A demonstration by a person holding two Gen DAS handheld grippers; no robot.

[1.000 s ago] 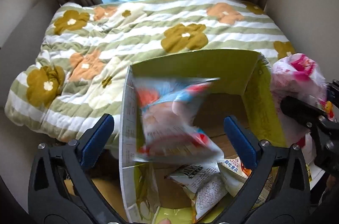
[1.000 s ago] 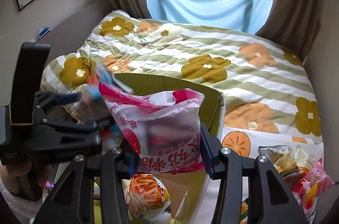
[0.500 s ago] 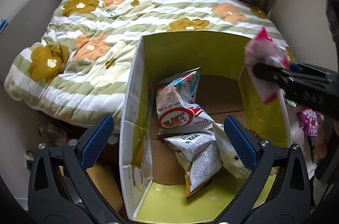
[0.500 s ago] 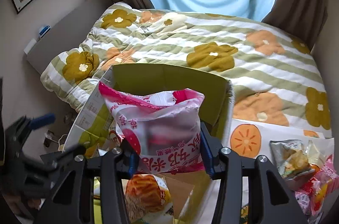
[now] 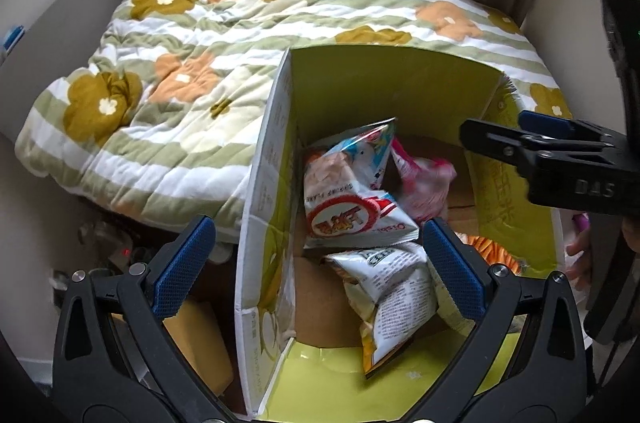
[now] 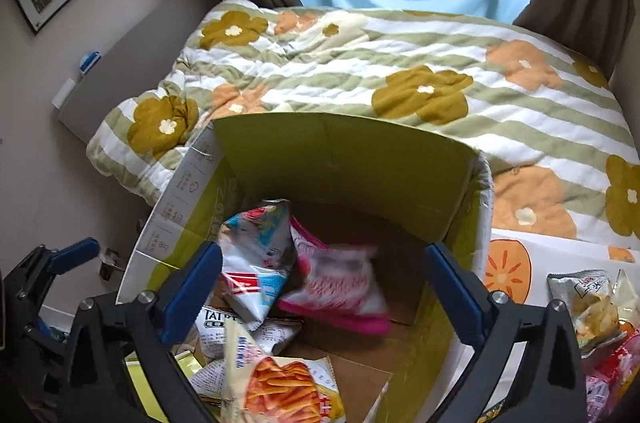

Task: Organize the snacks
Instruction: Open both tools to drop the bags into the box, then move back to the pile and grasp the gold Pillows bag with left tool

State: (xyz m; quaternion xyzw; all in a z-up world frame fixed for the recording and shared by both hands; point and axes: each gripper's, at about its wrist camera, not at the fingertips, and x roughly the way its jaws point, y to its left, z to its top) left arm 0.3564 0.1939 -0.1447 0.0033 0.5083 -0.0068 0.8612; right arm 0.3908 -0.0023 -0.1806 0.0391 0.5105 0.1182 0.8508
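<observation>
Both tools gape empty over the box: the left tool, and the right tool, whose jaws have just been opening. The pink bag lies inside among other snacks. More packets wait on the bed beyond.

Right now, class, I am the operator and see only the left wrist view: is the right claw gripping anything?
Observer: No. The right claw has just been opening. Its jaws stand wide with nothing gripped, and the pink bag, blurred, is down inside the box.
Operator: Are any snacks outside the box?
Observer: Yes. Several packs lie on the bed, to the right of the box.
</observation>
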